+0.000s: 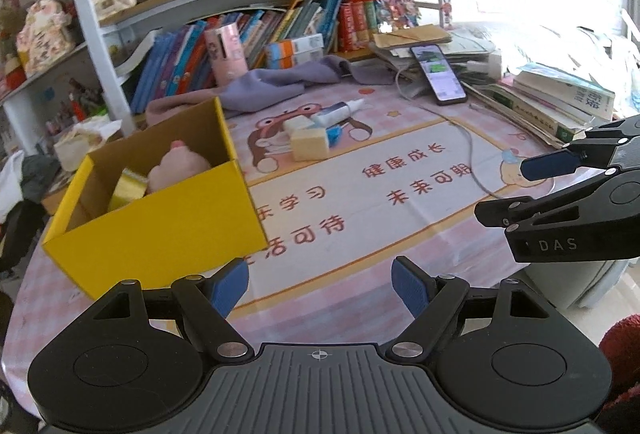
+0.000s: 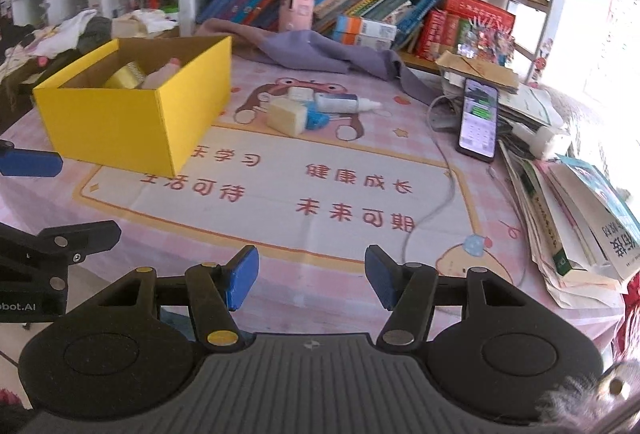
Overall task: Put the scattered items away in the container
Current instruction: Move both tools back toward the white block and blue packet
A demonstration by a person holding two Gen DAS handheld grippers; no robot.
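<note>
A yellow cardboard box [image 1: 172, 218] [image 2: 132, 114] stands on the left of the table, holding a pink soft toy [image 1: 176, 168] and a roll of gold tape [image 1: 126, 188]. Beyond it on the mat lie a cream block [image 1: 310, 144] [image 2: 286, 116], a white tube with a blue label [image 1: 338, 110] [image 2: 344, 102] and a small white and blue item [image 1: 334, 133]. My left gripper [image 1: 320, 284] hangs open near the box's front corner, nothing between its fingers. My right gripper [image 2: 312, 280] is open and empty over the mat's near edge.
A phone [image 1: 438, 74] [image 2: 478, 116] with its cable [image 2: 436, 194] leans on stacked books [image 2: 576, 218] at the right. A purple cloth [image 1: 276, 82] and a pink cylinder [image 1: 226, 52] sit by the bookshelf behind. The pink table mat [image 2: 320, 174] covers the surface.
</note>
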